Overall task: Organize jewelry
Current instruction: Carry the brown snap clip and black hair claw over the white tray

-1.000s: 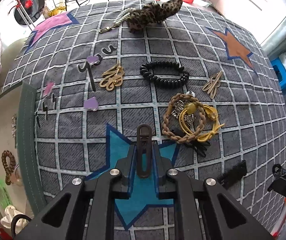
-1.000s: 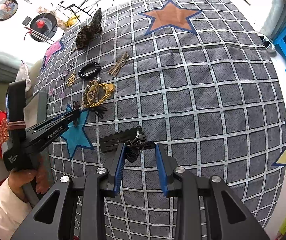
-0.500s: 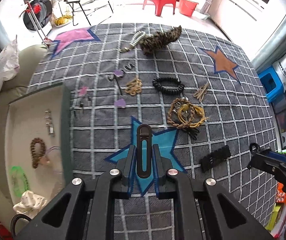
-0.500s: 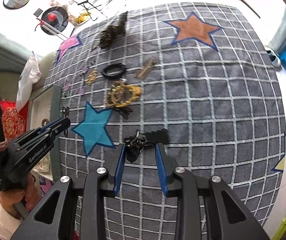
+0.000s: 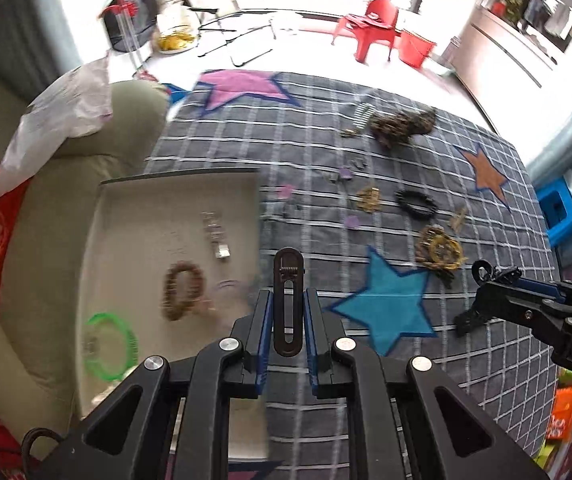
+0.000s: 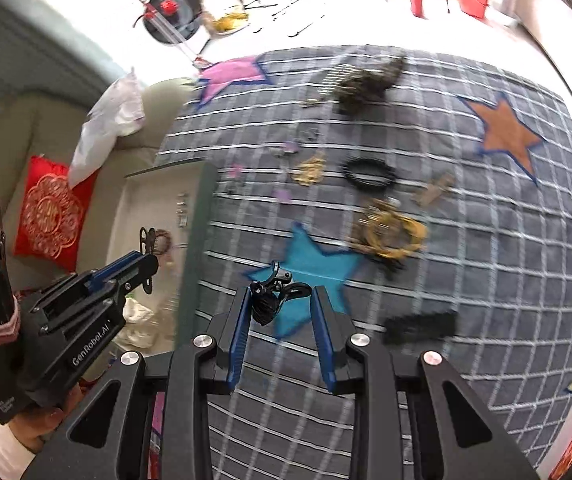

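You are partway through. Your left tongs [image 5: 288,330] are clamped narrow on a dark hair clip [image 5: 287,300], hanging at the near edge of the cream tray [image 5: 134,208]. Your right tongs [image 6: 280,320] carry a small black clip [image 6: 272,298], which seems pinned against the left pad, though blur makes that uncertain. The tray already holds a brown bracelet [image 5: 180,294], a green ring [image 5: 110,344] and a few small pieces. Left on the star-patterned bedspread [image 5: 466,360]: the yellow-and-brown bundle [image 5: 438,248], a black coil tie [image 5: 416,204], gold clips and more.
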